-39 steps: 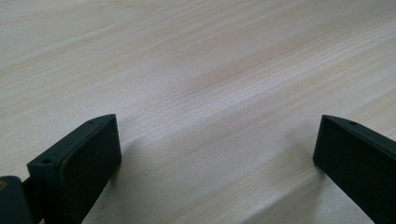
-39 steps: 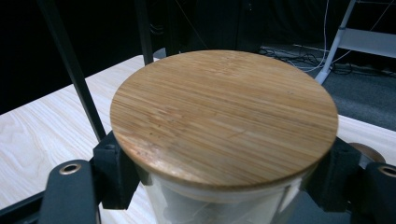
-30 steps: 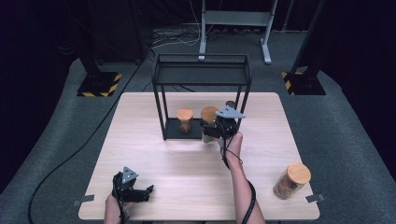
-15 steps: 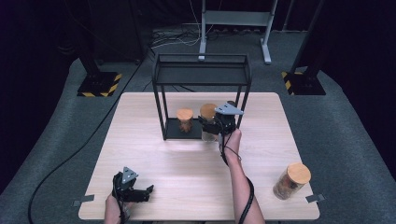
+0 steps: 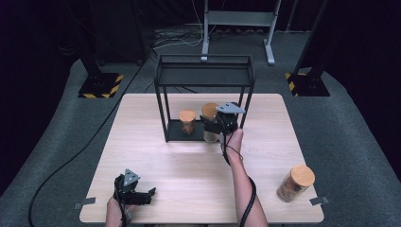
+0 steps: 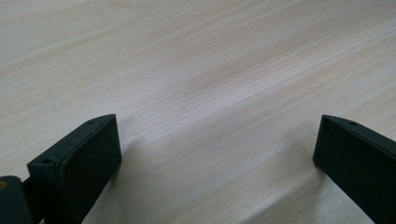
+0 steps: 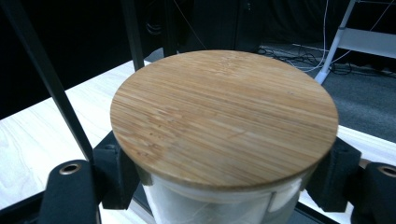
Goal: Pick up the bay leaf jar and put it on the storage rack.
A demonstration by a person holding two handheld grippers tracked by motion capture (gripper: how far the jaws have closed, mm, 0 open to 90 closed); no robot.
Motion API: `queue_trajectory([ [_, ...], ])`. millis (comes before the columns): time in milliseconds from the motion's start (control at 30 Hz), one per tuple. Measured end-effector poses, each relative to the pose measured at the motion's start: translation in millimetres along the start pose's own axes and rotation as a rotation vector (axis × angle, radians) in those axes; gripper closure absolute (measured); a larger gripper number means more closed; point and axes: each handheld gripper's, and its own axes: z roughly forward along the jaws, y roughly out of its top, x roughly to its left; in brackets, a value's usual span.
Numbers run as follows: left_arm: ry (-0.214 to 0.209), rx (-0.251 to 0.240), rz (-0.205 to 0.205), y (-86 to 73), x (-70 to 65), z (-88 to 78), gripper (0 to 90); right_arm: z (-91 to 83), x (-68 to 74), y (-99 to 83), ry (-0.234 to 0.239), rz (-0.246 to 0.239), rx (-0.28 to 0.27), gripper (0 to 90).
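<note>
Bamboo-lidded glass jar (image 7: 224, 135) clamped in right gripper (image 5: 218, 125), jaws pressing the body just under the lid, at the front right of the black rack's (image 5: 204, 71) lower shelf. Probably rigid, smooth, breakable and fairly weighty; best held on the glass wall below the lid, never by the lid alone, which may lift off. Nearer: left gripper (image 5: 137, 195) resting on the wooden table (image 5: 189, 165), jaws wide apart, nothing between. Off right, a larger jar (image 5: 295, 183), well apart. Beyond: a smaller jar (image 5: 187, 121) already on the shelf, just beside; thin rack posts either side and the top shelf overhead crowding any move.
</note>
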Motion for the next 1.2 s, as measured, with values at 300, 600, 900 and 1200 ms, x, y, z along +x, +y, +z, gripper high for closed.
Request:
queue_trajectory([
  [300,-0.001,0.000,0.002,0.0,0.1,0.0,0.1,7.6,-1.2,1.2,-0.003,0.005,0.006,24.3],
  [600,-0.002,0.000,0.002,0.0,0.0,0.0,0.1,13.0,-2.5,2.9,-0.010,0.004,0.008,24.3],
  [900,-0.002,0.001,0.003,0.0,0.1,-0.1,0.1,18.2,-2.7,4.2,-0.010,0.005,0.012,24.4],
  [1200,-0.002,-0.001,0.001,0.0,-0.2,0.1,0.1,23.5,-3.1,4.8,-0.013,0.004,0.016,24.4],
])
